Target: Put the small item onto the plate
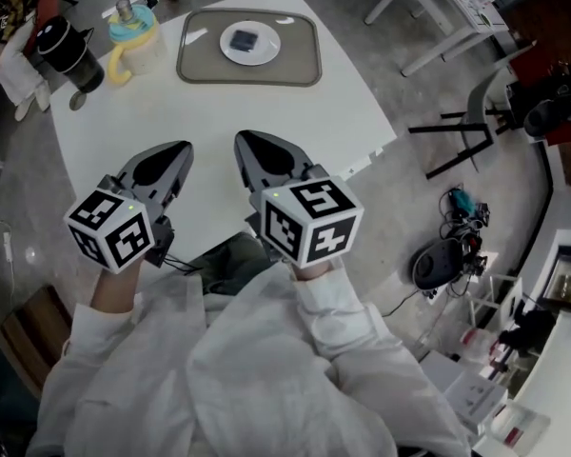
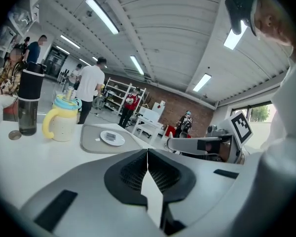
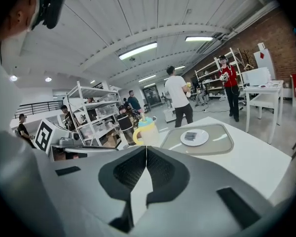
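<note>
Both of my grippers are clenched on nothing: the left gripper [image 1: 183, 147] and the right gripper [image 1: 240, 139] have their jaws pressed together. They are side by side over the near part of the white bench [image 1: 295, 122], well short of the tray [image 1: 300, 62]. The small dark item [image 1: 245, 38] lies on the white plate [image 1: 268, 51], which sits in the middle of the tray. Just left of the tray stands a yellow-handled cup [image 1: 133, 41], and further left of the tray is a dark bottle [image 1: 68, 50].
</note>
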Demonstrator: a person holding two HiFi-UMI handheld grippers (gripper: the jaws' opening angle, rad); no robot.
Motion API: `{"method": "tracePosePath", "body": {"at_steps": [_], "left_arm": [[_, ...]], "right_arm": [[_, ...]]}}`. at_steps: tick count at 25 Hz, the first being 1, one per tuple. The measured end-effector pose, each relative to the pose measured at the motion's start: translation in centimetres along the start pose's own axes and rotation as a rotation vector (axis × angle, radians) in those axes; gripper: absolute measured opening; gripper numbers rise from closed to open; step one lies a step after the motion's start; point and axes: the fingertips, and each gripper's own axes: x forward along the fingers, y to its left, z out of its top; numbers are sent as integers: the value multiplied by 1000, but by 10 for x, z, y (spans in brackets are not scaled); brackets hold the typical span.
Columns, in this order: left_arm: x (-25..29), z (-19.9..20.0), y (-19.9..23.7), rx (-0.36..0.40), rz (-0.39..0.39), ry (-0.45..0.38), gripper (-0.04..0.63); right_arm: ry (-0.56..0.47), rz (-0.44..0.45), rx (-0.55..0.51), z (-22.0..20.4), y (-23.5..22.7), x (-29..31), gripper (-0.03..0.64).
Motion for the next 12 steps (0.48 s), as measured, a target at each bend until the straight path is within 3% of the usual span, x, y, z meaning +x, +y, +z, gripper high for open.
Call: {"method": "tracePosePath", "body": {"at_steps": [12], "left_arm": [[-5,-41,-41,-140,12,-25,11]], "right_arm": [[-37,142,-40,-19,20,-27,17]]}}
